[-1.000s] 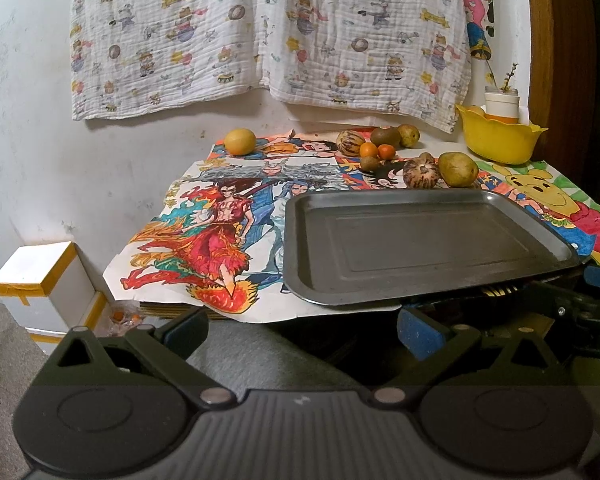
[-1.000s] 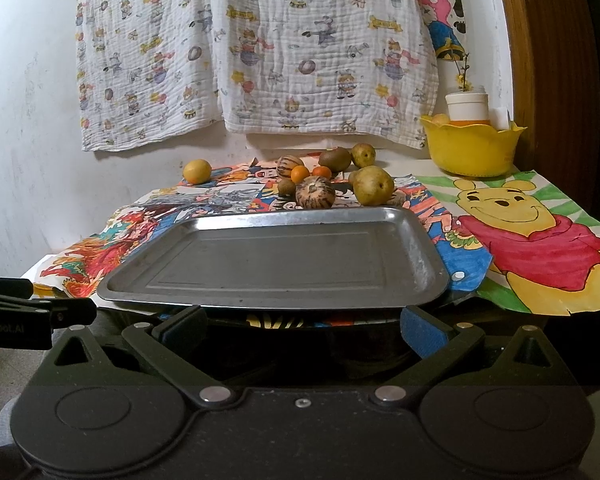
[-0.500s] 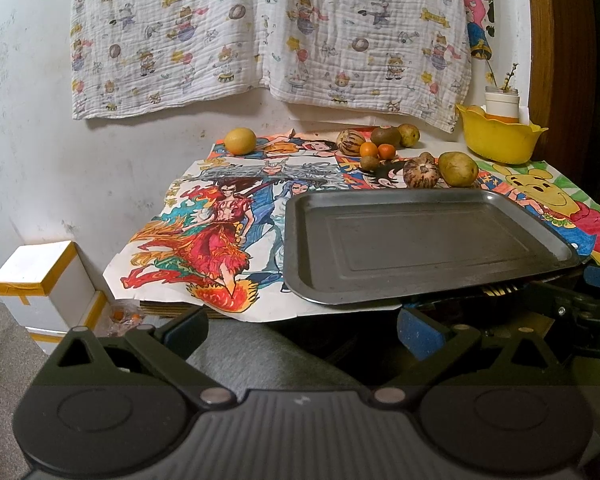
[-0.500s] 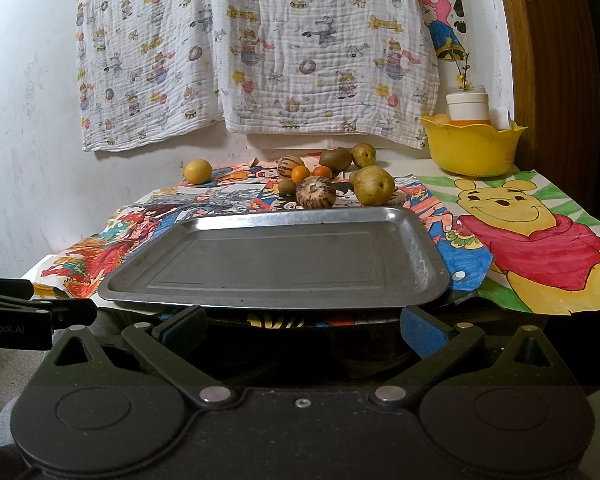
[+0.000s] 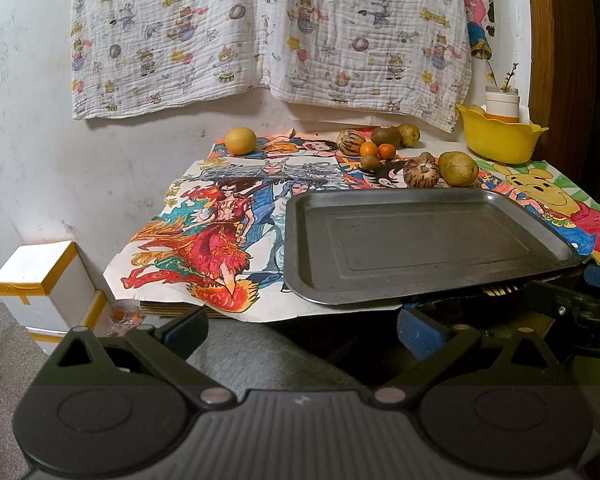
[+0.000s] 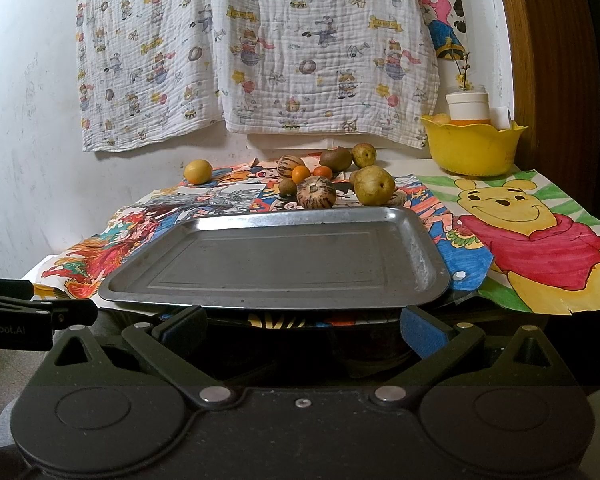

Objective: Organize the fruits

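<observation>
Both grippers hanging back at the near tabletop edge, nothing picked yet.

Left gripper [image 5: 302, 330] and right gripper [image 6: 302, 326] are holding jaws spread wide, empty, short of the metal tray [image 6: 276, 264]. Tray is sitting empty at the front, likely as the sorting target. Fruits are clustering behind it: striped melon-like fruit [image 6: 316, 197], pear [image 6: 374, 185], small oranges [image 6: 301, 174], kiwi [image 6: 335, 159]; a lemon [image 6: 198, 171] is lying apart to the left.
</observation>
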